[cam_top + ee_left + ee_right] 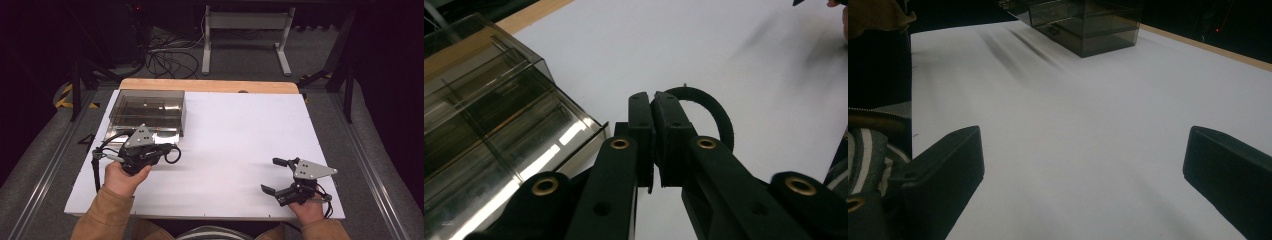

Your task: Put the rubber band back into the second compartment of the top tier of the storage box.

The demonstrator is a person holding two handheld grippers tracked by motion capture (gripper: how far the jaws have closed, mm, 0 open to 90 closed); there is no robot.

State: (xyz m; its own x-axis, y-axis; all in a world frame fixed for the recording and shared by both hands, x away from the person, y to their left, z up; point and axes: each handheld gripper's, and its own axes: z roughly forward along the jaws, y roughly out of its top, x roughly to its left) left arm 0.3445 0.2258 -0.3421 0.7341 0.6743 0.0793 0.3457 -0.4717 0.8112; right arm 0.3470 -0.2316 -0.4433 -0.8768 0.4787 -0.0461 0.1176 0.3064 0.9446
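My left gripper (169,150) (653,97) lies at the table's left, just in front of a smoky clear plastic box (147,107) (484,115). Its jaws are pressed together on a thin black ring (175,155) (719,112), which loops out to one side of the tips over the white surface. At the front right, my right gripper (272,175) (1083,170) stands open, jaws wide apart with bare white table between them. The box (1088,25) has inner dividers and looks far off in the right gripper view.
A white sheet (235,140) covers the table, with a wooden edge (210,85) at the far side. Cables (170,60) and a white desk frame (245,35) stand on the floor beyond. Dark metal rails (55,160) run along both sides.
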